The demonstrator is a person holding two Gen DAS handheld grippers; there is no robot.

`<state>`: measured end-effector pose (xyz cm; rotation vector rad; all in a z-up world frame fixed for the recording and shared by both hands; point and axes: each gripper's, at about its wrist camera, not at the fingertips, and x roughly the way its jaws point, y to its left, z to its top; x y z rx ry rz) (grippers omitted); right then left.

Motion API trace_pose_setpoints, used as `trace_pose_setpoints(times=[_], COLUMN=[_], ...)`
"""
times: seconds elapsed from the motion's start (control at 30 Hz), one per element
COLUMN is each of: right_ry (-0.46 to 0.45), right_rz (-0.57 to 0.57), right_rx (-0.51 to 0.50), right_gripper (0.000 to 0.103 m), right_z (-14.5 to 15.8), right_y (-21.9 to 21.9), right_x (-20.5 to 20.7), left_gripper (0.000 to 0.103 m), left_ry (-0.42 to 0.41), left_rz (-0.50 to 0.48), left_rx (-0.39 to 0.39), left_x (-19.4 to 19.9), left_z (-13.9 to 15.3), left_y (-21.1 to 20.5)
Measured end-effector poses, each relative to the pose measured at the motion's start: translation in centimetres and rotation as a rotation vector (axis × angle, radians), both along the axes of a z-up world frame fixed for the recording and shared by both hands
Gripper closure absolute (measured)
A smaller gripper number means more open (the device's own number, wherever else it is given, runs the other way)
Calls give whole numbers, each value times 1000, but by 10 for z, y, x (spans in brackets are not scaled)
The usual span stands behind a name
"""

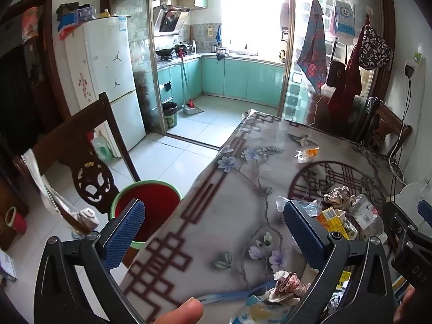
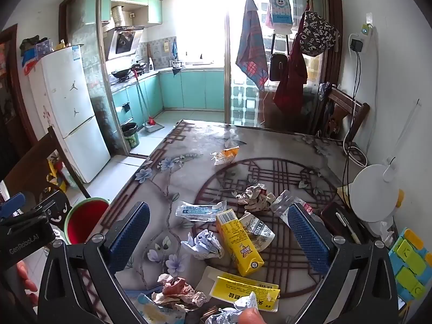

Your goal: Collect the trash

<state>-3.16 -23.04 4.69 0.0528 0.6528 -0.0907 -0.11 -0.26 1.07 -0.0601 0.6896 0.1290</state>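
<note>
Trash lies scattered over the bench (image 2: 189, 167), which wears a grey floral cloth with a dark lattice border and a round lattice medallion.

In the right wrist view the right gripper (image 2: 218, 236) hangs above the pile with its jaws spread wide and nothing between the pads. Framed between the blue pads (image 2: 307, 239) lies a yellow carton (image 2: 239, 241), flat on its side and running from 11 o'clock to 5 o'clock. A white printed carton (image 2: 256, 230) touches its right flank. At 9 o'clock of the yellow carton sits a pale blue paper wad (image 2: 203, 243); at 11 o'clock, a clear plastic wrapper (image 2: 201, 210). A crumpled printed paper ball (image 2: 255, 195) lies at 1 o'clock, with a crushed clear bottle (image 2: 286, 202) just beside it. A flat yellow packet (image 2: 244, 291) lies at 6 o'clock, and a pinkish crumpled wad (image 2: 179, 291) at 7 o'clock. Well apart, toward 12 o'clock, rests an orange-and-white wrapper (image 2: 226, 155).

The left gripper (image 1: 214, 235) hovers over the bench's left edge, jaws likewise wide and empty. Below that edge, at 9 o'clock of the pile, stands a bin (image 1: 147, 189) with a green rim and red inside, next to a dark wooden chair (image 1: 89, 167). A fingertip (image 1: 181, 311) shows at the bottom of the left view.
</note>
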Motion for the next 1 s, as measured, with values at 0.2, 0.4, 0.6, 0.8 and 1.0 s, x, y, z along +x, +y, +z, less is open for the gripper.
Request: trace_pose_setpoints(times=[0.2, 0.4, 0.6, 0.8, 1.0], right_ry=[-1, 0, 13, -5, -47], right_rz=[-2, -3, -4, -6, 4], right_rx=[0, 0, -3, 10, 62], right_gripper=[0, 0, 0, 0, 0], right_z=[-2, -11, -6, -7, -5], right_y=[-1, 0, -1, -2, -6], right_x=[1, 4, 2, 3, -2], left_gripper=[0, 0, 0, 0, 0], left_ry=[2, 2, 2, 3, 23], left_rz=[-1, -1, 0, -4, -7], left_rx=[1, 1, 1, 1, 1], left_x=[2, 2, 2, 3, 10], left_z=[1, 1, 1, 1, -6], left_y=[1, 0, 0, 0, 6])
